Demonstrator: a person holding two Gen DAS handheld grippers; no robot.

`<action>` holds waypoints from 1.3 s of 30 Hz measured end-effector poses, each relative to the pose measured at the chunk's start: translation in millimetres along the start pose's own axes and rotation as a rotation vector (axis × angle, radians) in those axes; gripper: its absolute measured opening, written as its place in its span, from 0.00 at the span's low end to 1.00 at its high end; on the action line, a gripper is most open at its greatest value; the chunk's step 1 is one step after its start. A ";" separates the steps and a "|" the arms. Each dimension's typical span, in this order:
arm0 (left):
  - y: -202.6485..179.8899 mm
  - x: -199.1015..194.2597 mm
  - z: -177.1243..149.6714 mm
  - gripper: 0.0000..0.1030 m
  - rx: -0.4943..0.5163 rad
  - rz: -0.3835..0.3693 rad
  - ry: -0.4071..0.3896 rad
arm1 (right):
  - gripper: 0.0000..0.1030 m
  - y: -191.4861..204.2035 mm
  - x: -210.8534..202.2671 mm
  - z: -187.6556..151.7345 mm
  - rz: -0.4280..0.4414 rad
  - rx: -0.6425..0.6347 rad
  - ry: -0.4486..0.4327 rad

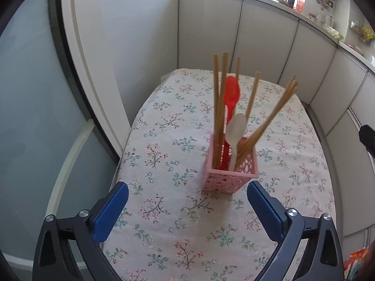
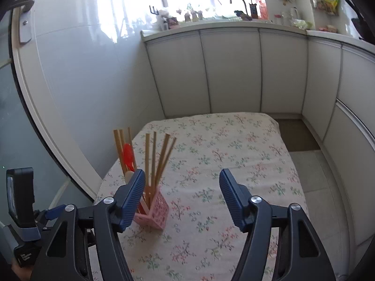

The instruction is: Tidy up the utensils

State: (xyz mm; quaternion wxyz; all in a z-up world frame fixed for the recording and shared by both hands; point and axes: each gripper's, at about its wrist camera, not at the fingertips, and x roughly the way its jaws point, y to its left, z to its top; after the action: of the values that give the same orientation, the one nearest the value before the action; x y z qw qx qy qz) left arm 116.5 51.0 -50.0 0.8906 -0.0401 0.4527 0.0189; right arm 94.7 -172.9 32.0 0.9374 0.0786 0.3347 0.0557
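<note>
A pink lattice basket (image 1: 230, 178) stands upright on the floral tablecloth (image 1: 178, 210). It holds several wooden chopsticks (image 1: 219, 107), a red spoon (image 1: 232, 93) and a white spoon (image 1: 236, 131). My left gripper (image 1: 187, 190) is open just in front of the basket, nothing between its blue pads. In the right wrist view the same basket (image 2: 156, 213) with chopsticks (image 2: 152, 157) sits behind the left blue finger (image 2: 132, 196). My right gripper (image 2: 182, 178) is open and empty above the cloth, to the right of the basket.
The table stands against white cabinet doors (image 2: 229, 70) with a cluttered counter and tap (image 2: 238, 0) above. A glass door frame (image 1: 77, 65) runs along the left. Bare floor (image 2: 314, 168) lies right of the table. The other gripper's body (image 2: 21, 210) shows at the lower left.
</note>
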 end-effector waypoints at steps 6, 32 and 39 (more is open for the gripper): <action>-26.9 -37.9 -28.2 1.00 0.054 0.023 -0.032 | 0.94 -29.2 -45.4 -38.1 -0.073 0.021 0.092; -57.0 -25.3 -46.5 1.00 0.105 0.070 -0.040 | 1.00 -62.0 -26.2 -76.8 -0.149 0.005 0.240; -60.1 -26.7 -47.0 1.00 0.117 0.065 -0.042 | 1.00 -64.0 -22.0 -76.3 -0.143 0.022 0.255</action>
State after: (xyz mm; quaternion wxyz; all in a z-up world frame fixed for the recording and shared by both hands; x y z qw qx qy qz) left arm 67.2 -13.0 -52.8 0.8996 0.0274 0.4353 0.0223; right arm 32.6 -230.8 -24.4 0.8880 0.0571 0.4563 -0.0055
